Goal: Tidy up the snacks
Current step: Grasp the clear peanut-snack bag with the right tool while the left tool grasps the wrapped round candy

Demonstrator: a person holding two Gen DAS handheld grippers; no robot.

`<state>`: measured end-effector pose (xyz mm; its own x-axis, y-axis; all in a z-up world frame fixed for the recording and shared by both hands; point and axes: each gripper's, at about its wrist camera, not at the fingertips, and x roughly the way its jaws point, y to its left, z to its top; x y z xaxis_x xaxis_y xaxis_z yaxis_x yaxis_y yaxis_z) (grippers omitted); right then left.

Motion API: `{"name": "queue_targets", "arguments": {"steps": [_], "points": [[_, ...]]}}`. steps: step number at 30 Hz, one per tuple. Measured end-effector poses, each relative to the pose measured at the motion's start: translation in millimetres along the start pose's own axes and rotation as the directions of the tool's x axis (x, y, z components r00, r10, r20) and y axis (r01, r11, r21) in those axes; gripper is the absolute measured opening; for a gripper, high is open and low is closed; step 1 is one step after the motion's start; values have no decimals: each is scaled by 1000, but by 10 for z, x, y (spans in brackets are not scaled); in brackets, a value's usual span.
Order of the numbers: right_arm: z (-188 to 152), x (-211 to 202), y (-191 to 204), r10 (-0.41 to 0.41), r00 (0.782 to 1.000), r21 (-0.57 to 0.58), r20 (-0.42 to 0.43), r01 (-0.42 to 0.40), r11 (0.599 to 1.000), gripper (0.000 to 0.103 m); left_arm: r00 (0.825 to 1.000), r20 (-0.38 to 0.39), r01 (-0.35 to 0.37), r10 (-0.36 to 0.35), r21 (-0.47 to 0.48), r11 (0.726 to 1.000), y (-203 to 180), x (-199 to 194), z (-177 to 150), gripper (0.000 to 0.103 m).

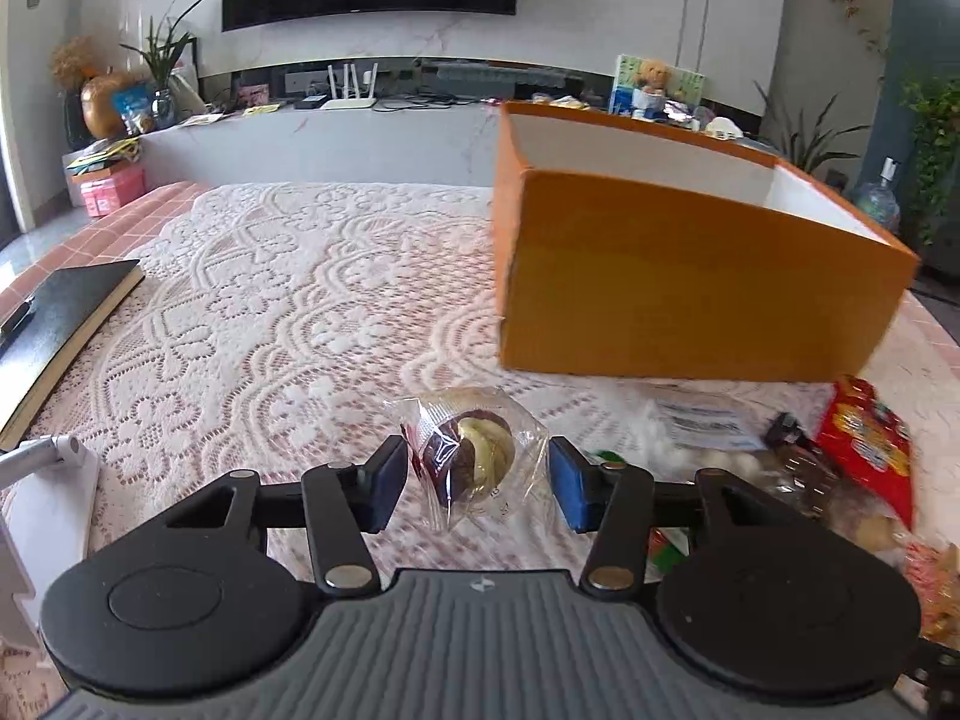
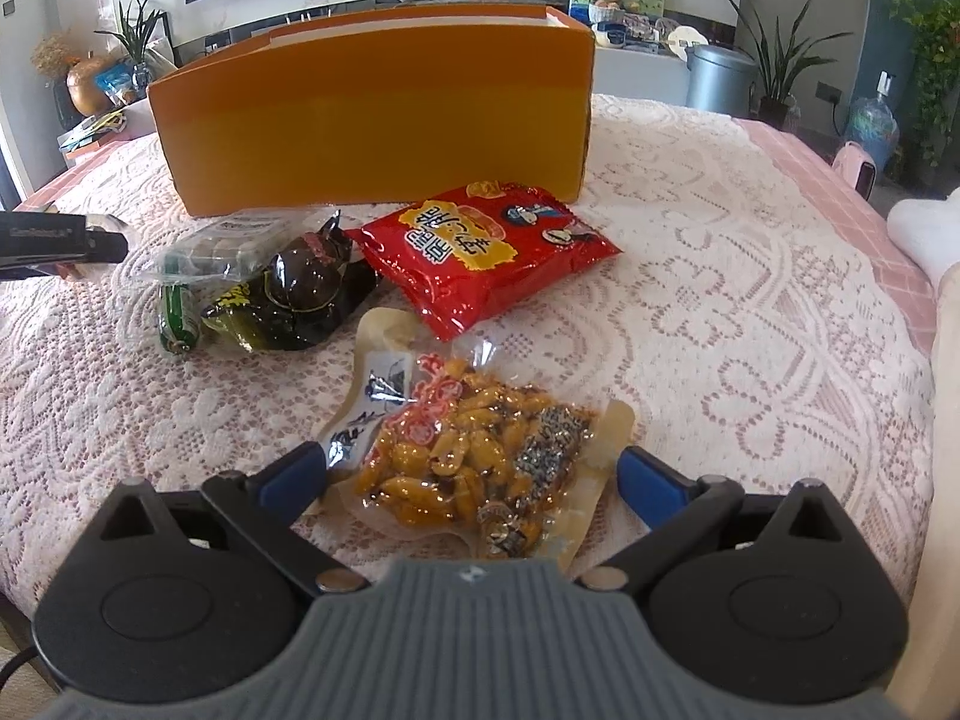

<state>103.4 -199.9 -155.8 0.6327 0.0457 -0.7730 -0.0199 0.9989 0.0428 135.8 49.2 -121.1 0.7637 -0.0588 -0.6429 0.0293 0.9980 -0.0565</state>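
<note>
On my far left a black notebook [image 1: 57, 324] lies flat on the lace tablecloth [image 1: 270, 300], its long edge running away from me toward the TV wall. Moving in, my left gripper [image 1: 477, 483] is angled down at the table, and a clear-wrapped pastry [image 1: 474, 456] sits between its blue pads [image 1: 390, 483]; the left pad looks right at the wrapper, the right one stands a little off it, so I call the tongs apart, not clamped. The pastry is roundish, its wrapper stretched slightly toward me and away. Beyond it, to the right, the orange box [image 1: 678, 276] stands open-topped on the cloth, long side slanting away rightward.

Over to my right gripper [image 2: 471, 471]: tilted steeply down, tongs spread wide either side of a clear peanut packet [image 2: 474, 456], pads not touching it. That packet's long axis runs from the upper left toward the lower right. Ahead of it lie a dark wrapped snack [image 2: 294, 300], then a red bag [image 2: 486, 252] just before the box, long axis slanting up to the right.
</note>
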Motion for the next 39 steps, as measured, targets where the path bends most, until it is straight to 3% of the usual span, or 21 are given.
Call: {"name": "queue_targets", "arguments": {"steps": [5,10,12,14,18,22,28,30,39], "points": [[1,3,-2,7,1000,1,-7,-7,1000,95,999,-9,43,-43,47,998,-188,-132,-63,58],[-13,-62,27,19,1000,-24,20,-18,1000,82,996,-21,83,-81,77,994,-365,-235,-94,58],[-24,-113,55,25,999,-49,46,-23,999,67,995,-19,98,-96,87,991,-422,-291,-113,58],[-32,-156,129,33,998,-100,58,-27,995,64,994,-16,107,-106,96,990,-474,-352,-134,58],[-49,-177,143,29,998,-110,62,-22,994,65,992,-12,123,-123,111,986,-549,-470,-177,58],[-88,-219,172,-12,997,-127,75,22,992,73,991,-14,133,-132,125,983,-625,-560,-213,58],[-112,-310,194,13,993,-144,115,4,990,78,991,-12,134,-134,150,979,-705,-616,-263,58],[-136,-346,228,34,992,-173,122,-13,985,86,991,-10,132,-132,146,980,-691,-620,-267,58],[-143,-147,286,53,998,-196,21,-48,980,96,991,-24,132,-131,126,983,-616,-555,-294,58]]}}
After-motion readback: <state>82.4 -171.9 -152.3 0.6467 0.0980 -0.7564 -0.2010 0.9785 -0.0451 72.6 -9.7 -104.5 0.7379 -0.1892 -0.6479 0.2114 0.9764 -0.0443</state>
